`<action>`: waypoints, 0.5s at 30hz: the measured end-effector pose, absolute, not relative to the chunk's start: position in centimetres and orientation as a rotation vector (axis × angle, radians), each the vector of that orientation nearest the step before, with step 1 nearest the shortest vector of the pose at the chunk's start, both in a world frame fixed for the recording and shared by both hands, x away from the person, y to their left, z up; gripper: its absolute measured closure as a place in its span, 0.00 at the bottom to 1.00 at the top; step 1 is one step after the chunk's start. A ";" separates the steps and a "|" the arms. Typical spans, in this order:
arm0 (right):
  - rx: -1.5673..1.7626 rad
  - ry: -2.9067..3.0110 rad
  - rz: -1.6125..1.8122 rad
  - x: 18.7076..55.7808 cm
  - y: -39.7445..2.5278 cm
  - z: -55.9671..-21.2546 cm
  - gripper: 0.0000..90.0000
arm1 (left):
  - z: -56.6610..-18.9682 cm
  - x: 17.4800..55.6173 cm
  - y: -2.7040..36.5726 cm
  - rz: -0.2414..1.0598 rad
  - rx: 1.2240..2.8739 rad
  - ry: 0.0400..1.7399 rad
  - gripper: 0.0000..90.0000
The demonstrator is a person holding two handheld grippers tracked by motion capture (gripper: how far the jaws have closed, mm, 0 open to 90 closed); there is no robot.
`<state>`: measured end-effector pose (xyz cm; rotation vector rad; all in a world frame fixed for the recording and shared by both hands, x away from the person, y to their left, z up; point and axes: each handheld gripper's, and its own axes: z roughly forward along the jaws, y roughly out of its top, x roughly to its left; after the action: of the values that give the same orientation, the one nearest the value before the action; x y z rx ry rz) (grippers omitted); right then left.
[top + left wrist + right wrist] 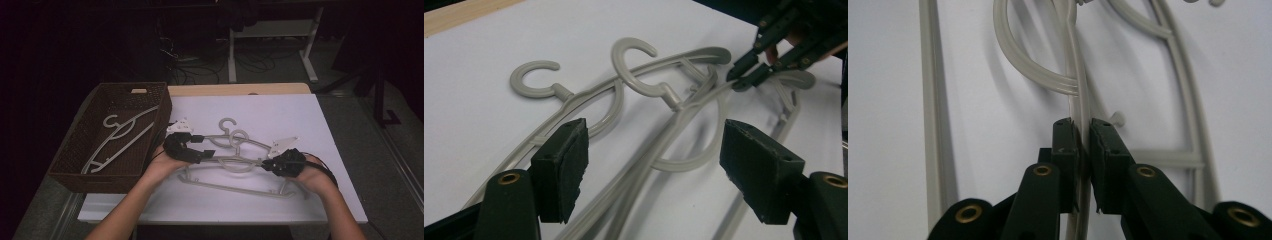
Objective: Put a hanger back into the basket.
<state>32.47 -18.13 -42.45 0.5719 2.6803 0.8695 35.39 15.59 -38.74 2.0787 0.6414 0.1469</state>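
A tangle of grey plastic hangers (235, 160) lies in the middle of the white table top (300, 115). My right gripper (265, 162) is shut on the thin arm of one hanger (1075, 70), which runs straight up between its pads (1064, 145). My left gripper (206, 152) stands open at the left end of the pile. In the left gripper view its jaws straddle the hanger arms (649, 165) without touching them, and two hooks (636, 65) lie beyond. The right gripper (744, 77) pinches the same arm farther off.
A dark wicker basket (65, 172) stands at the table's left edge with one grey hanger (120, 137) inside. A wooden strip (240, 89) borders the far edge. Beyond it are white table legs (232, 55) and floor cables.
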 end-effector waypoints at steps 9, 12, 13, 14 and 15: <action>0.552 2.663 0.856 35.0 -17.6 -43.9 0.88 | -39.3 35.5 15.5 0.142 2.088 0.648 0.31; 0.604 2.645 0.889 34.9 -17.7 -43.7 0.78 | -39.5 35.6 15.4 0.148 2.098 0.652 0.31; 0.628 2.634 0.901 34.8 -17.8 -43.5 0.76 | -39.6 35.6 15.4 0.151 2.102 0.652 0.31; 0.647 2.627 0.913 34.7 -17.9 -43.3 0.76 | -39.6 35.6 15.4 0.153 2.103 0.653 0.31; 0.674 2.614 0.931 34.4 -17.9 -43.0 0.77 | -39.7 35.7 15.4 0.156 2.105 0.652 0.31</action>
<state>34.43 -17.95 -43.05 0.6736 2.6145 0.9310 35.67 15.42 -39.67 2.1055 0.6520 0.1557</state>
